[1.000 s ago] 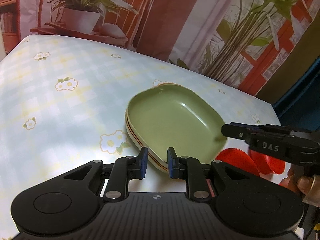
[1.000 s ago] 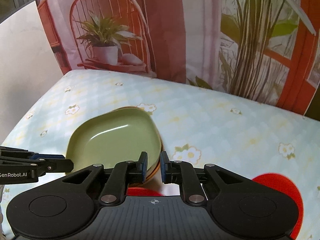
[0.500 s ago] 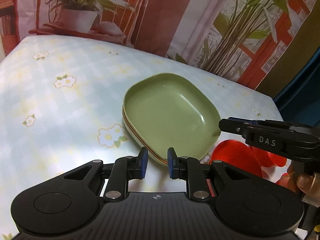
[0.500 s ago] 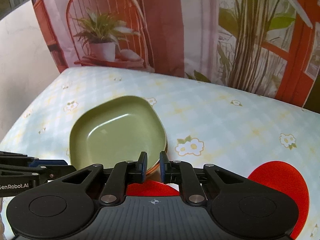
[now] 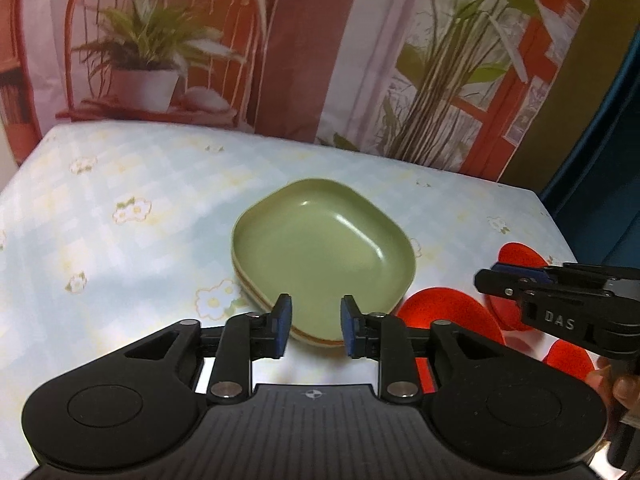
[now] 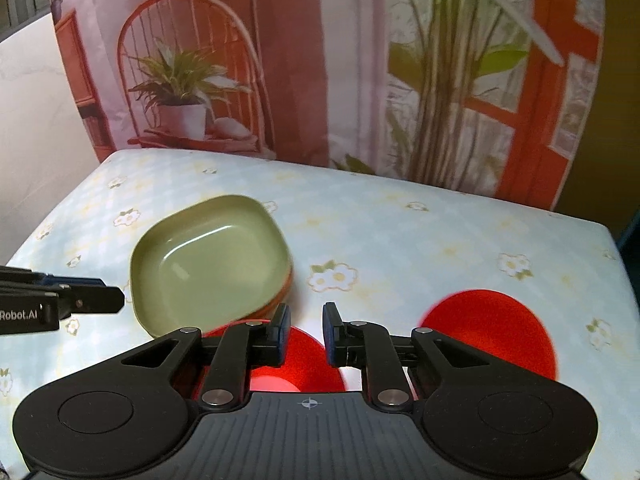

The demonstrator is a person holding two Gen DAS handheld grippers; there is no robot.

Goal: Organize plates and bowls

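I see warm, fairly dim indoor light. The glossy green rounded-square plate [image 5: 320, 256] carries pale streaks of glare along its inner wall. The printed plant backdrop curtain [image 6: 440, 80] looks smeared with blur. Both fisheye views bend strongly at the edges, with corners going dark.

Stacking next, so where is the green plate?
In the left wrist view, the green plate tops a stack mid-table, left of the red bowls.

Green square plates [image 5: 322, 254] stacked mid-table; red bowls [image 6: 490, 334] scattered alongside, nearer.
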